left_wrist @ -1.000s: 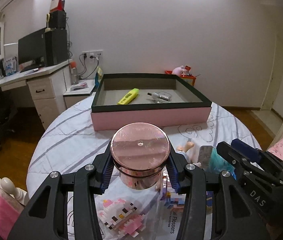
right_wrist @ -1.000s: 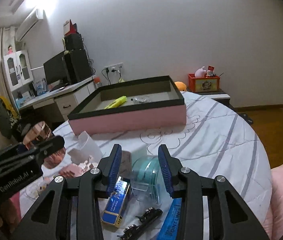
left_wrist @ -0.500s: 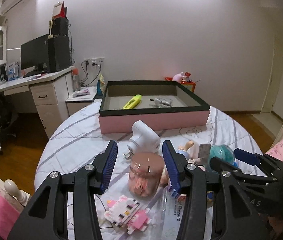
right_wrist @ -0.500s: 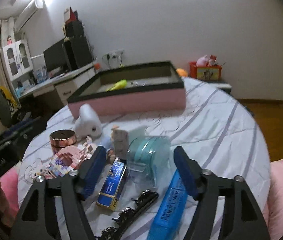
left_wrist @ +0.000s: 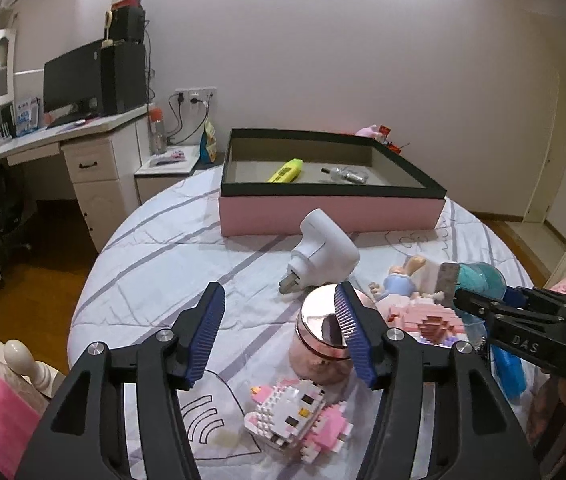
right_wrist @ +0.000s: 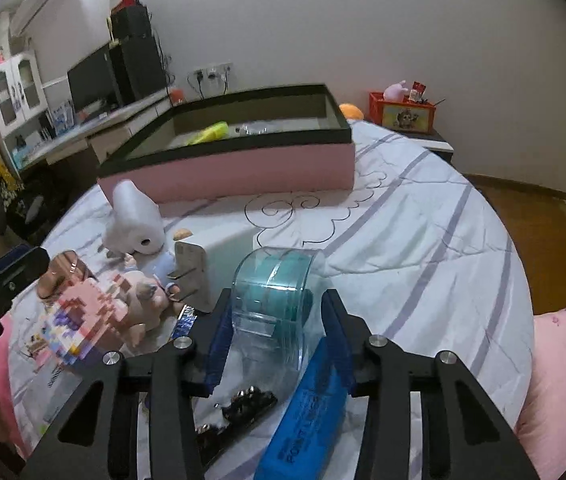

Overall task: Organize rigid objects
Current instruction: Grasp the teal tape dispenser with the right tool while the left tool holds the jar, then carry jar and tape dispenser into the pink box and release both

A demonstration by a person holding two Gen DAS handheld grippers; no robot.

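Released, the jar (left_wrist: 322, 340) stands on the bed; my left gripper (left_wrist: 283, 338) has just opened, empty. My right gripper (right_wrist: 277, 338) closed, clamping the tape dispenser (right_wrist: 277, 300).

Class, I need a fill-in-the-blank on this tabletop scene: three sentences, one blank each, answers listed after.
1. The highlighter lying inside the pink box is coloured ____.
2. The right gripper has closed around the clear ____ tape dispenser.
3. The left gripper is open and holds ____.

Answers: yellow; teal; nothing

The right tongs (right_wrist: 275, 334), just closing, straddle the clear teal tape dispenser (right_wrist: 277, 300) on the striped tablecloth (right_wrist: 423, 240).
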